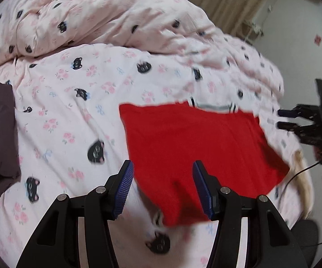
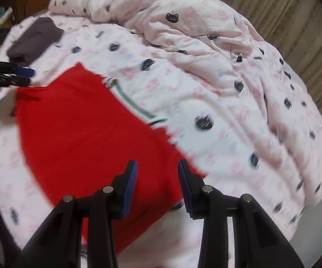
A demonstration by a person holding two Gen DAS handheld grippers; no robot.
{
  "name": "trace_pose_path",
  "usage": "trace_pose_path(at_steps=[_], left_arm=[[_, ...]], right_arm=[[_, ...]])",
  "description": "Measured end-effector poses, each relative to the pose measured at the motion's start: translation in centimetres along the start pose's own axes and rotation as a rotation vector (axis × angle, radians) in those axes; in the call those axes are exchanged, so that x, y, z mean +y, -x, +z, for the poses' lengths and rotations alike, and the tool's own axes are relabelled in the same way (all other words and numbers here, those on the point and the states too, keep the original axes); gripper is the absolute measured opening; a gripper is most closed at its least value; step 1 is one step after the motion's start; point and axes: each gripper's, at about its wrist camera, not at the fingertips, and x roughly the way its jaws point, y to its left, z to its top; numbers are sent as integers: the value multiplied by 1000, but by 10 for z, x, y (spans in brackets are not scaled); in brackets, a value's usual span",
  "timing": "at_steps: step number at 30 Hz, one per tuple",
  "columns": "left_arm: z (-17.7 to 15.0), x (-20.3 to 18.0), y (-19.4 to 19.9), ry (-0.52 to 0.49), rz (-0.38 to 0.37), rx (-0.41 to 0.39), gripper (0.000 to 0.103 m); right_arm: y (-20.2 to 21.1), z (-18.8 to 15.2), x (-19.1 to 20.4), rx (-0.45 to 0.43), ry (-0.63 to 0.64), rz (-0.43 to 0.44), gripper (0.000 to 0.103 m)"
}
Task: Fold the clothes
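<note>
Red garment [image 1: 196, 147] lies spread flat on the bed sheet [image 1: 71, 111], a pale pink print of black cat faces and small flowers. In the left wrist view it fills the centre and runs to 4 o'clock. In the right wrist view the garment [image 2: 82, 134] sits centre-left.

A white trim with dark stripes [image 1: 214, 107] shows at the garment's far edge, 1 o'clock of its middle. Whether this is collar or cuff cannot be told.

Left gripper [image 1: 163, 187]: jaws spread wide, holding nothing, poised over the garment's near edge. No contact can be confirmed. Right gripper [image 2: 157, 185]: jaws parted, a little narrower, empty, above the near right corner of the red cloth.

No bins, baskets or drawers in view.

A rumpled duvet [image 1: 116, 15] in the same print is heaped at 12 o'clock. A dark folded cloth [image 2: 36, 38] lies at 10 o'clock in the right wrist view, cut off by the frame edge in the left one. Curtain [image 2: 290, 29] at 2 o'clock.

Motion blur smears the sheet pattern, heavily on the right side. The garment's near hem is hidden behind both grippers' bodies. The clutter at the far left edge of the right wrist view is too small to identify.
</note>
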Motion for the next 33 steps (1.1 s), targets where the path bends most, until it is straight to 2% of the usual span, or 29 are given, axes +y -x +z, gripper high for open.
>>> trace_pose_path(at_steps=[4, 9, 13, 15, 17, 21, 24, 26, 28, 33], left_arm=[[-20, -8, -15, -48, 102, 79, 49], [-30, -13, -25, -75, 134, 96, 54], [-27, -12, -13, -50, 123, 35, 54], [-23, -17, 3, -59, 127, -57, 54], [-20, -25, 19, -60, 111, -151, 54], [-17, -50, 23, -59, 73, -239, 54], [-21, -77, 13, -71, 65, -264, 54], [-25, -94, 2, -83, 48, -261, 54], [-30, -109, -10, -100, 44, -253, 54], [-44, -133, -37, -154, 113, -203, 54]], right_arm=[[-3, -43, 26, 20, -38, 41, 39], [-27, -88, 44, 113, -80, 2, 38], [-17, -97, 34, 56, -220, 21, 39], [-1, -103, 24, -3, -331, 38, 43], [9, -116, 12, -34, -480, 84, 49], [15, -152, -8, -56, -797, 206, 50], [8, -183, -14, -55, -1020, 325, 52], [1, -201, -13, -80, -1145, 444, 52], [-3, -209, -10, -105, -1206, 515, 52], [-9, -206, -7, -146, -1246, 577, 52]])
